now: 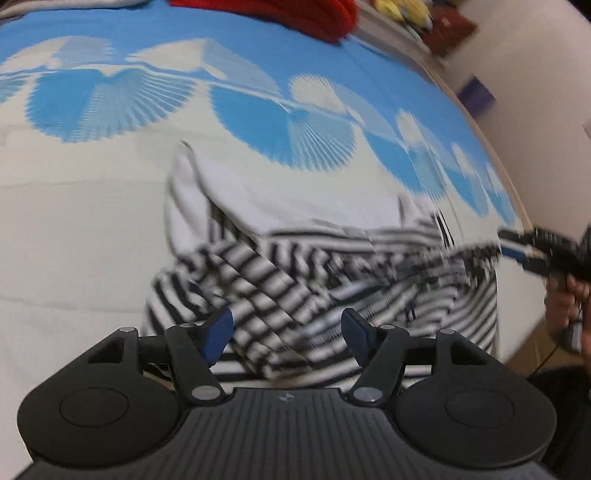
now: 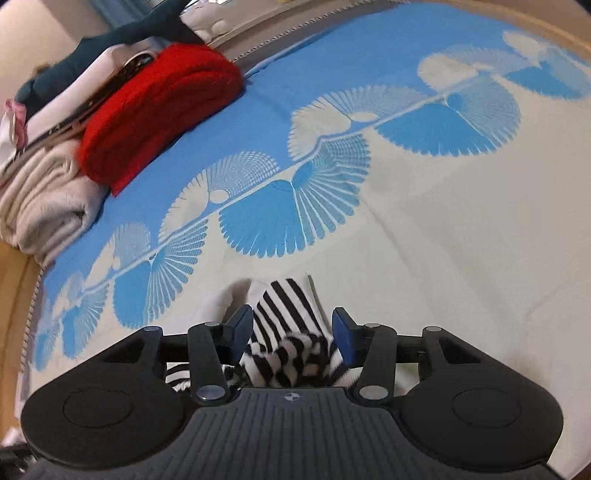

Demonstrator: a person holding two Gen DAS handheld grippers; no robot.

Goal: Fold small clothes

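Note:
A black-and-white striped garment [image 1: 314, 273] with white parts lies crumpled on the blue-and-cream bedspread [image 1: 92, 206]. My left gripper [image 1: 288, 334] hovers open just above its near edge, blue pads apart, holding nothing. My right gripper [image 2: 291, 334] is open, its jaws on either side of a bunched striped part of the garment [image 2: 291, 332], not closed on it. The right gripper also shows in the left wrist view [image 1: 517, 247] at the garment's right edge, held by a hand.
A red folded sweater [image 2: 155, 107] and a stack of folded clothes [image 2: 48, 192] sit at the far side of the bed. The bed's wooden edge [image 2: 14, 295] runs along the left. Soft toys [image 1: 402, 11] lie near the wall.

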